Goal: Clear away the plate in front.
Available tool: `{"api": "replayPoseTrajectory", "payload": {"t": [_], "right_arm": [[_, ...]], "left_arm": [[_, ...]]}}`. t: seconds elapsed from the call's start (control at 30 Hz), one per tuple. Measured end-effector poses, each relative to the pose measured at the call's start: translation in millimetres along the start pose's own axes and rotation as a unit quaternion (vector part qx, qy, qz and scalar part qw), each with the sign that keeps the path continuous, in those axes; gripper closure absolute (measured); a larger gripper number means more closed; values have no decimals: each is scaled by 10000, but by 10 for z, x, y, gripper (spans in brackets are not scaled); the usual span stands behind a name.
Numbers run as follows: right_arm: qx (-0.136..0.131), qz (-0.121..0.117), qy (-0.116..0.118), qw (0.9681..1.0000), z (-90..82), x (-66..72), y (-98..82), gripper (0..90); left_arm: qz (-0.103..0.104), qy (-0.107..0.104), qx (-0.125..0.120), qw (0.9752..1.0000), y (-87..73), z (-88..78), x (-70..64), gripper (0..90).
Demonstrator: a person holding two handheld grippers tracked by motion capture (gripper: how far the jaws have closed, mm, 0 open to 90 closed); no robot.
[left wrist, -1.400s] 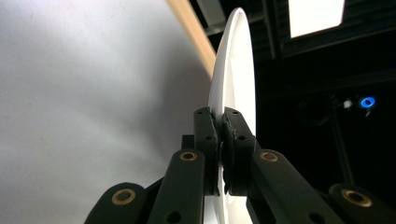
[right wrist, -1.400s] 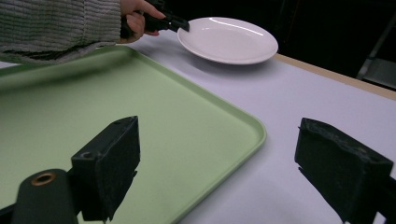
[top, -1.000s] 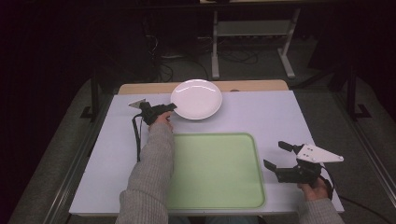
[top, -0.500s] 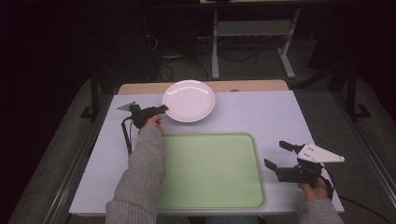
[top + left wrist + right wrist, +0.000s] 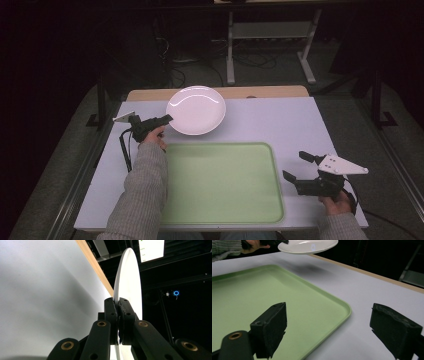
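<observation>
The left gripper, seen left of centre in the high view, is clamped on the near-left rim of a white plate, its jaws pinching the edge from both sides. In the left gripper view the left gripper sits at lower centre, and the plate rises edge-on from between the pads toward the top of the frame. The plate extends to the right of the gripper, in the upper middle of the high view. In the right gripper view the plate, at the top left of the frame, hangs clear of the table with its shadow below. A green tray lies in the lower centre of the high view, just below the plate. At lower right, well apart from the plate, the right gripper stands with jaws wide apart and nothing between them, just beside the tray's right edge.
</observation>
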State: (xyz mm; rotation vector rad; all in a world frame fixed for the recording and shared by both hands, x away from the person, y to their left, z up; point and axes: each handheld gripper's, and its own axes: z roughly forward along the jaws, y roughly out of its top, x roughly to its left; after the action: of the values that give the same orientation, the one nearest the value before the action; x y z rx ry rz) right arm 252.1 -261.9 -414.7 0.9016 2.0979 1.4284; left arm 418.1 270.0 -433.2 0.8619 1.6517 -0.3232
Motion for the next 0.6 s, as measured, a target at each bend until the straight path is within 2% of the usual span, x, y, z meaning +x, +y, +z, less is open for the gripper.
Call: {"api": "replayPoseTrajectory", "payload": {"t": [0.17, 0.23, 0.43, 0.6], "right_arm": [[2, -5, -5, 10000, 1, 7, -2, 133], [11, -2, -10, 10000, 2, 9, -2, 133], [16, 15, -38, 10000, -1, 13, -4, 133], [35, 21, -48, 10000, 2, 16, -6, 133]], "left_arm": [[117, 13, 30, 9999, -14, -135, 13, 870], [109, -43, 34, 9999, 2, -195, 48, 868], [166, 26, 10, 9999, 39, -343, 114, 868], [208, -13, 55, 9998, 28, -421, 157, 869]]}}
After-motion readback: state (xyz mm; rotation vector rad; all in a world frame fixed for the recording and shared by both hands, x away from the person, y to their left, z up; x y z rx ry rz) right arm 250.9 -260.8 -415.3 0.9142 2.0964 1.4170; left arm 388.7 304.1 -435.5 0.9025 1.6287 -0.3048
